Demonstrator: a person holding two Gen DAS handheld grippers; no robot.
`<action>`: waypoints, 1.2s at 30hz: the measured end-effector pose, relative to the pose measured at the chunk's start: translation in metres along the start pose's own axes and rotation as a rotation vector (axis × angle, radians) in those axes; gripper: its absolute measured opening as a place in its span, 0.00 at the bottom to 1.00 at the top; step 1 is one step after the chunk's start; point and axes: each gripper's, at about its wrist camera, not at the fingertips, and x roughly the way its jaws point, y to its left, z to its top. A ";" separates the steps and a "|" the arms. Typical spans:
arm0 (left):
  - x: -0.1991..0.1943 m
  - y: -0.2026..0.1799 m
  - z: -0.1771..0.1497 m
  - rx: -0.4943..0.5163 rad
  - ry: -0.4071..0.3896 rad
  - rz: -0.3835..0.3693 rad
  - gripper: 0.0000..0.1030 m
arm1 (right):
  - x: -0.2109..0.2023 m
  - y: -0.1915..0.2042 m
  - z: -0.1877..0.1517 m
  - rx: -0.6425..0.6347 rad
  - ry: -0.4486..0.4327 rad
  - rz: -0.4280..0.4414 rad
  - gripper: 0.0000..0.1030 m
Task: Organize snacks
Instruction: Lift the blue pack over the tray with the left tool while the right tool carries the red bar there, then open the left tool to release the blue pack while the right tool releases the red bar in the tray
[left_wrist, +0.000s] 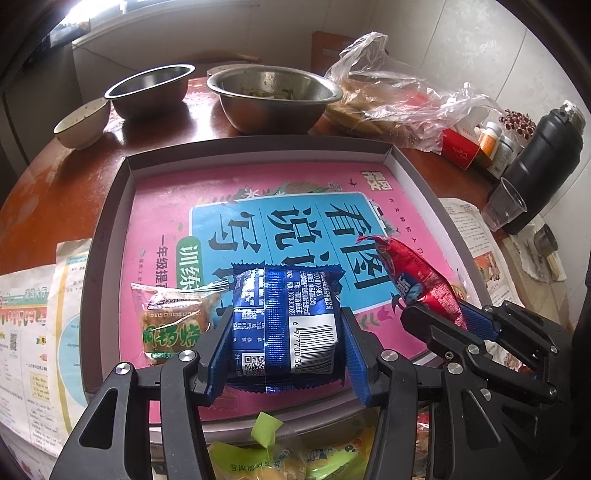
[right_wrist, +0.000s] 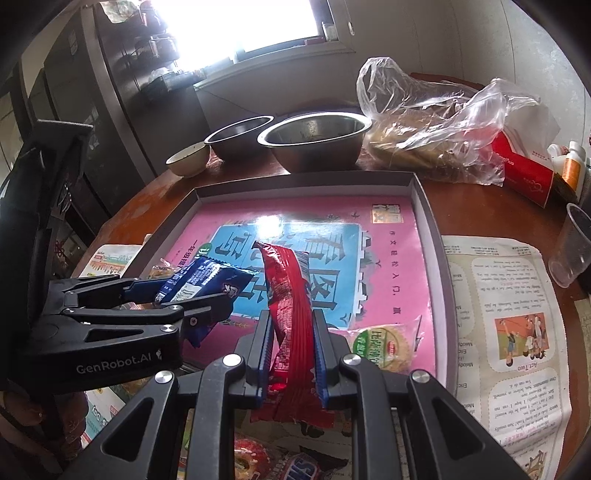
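Left gripper (left_wrist: 286, 341) clamps the blue packet (left_wrist: 286, 321) (barcode up); right gripper (right_wrist: 291, 354) pinches the red packet (right_wrist: 291, 317).

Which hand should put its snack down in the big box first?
Probably the left. The left gripper holds its shiny blue snack packet low over the pink-lined grey box, beside the orange pastry packet. The right gripper holds its red snack packet upright, seemingly higher.
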 end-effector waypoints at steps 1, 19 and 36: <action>0.001 0.000 0.000 0.002 0.000 -0.001 0.53 | 0.001 0.000 0.000 -0.001 0.001 0.000 0.20; 0.008 -0.003 -0.001 0.011 0.030 -0.007 0.53 | 0.008 -0.003 0.000 0.006 0.024 -0.019 0.22; 0.001 -0.002 -0.002 0.008 0.021 -0.010 0.56 | -0.003 -0.012 0.001 0.039 0.001 -0.038 0.27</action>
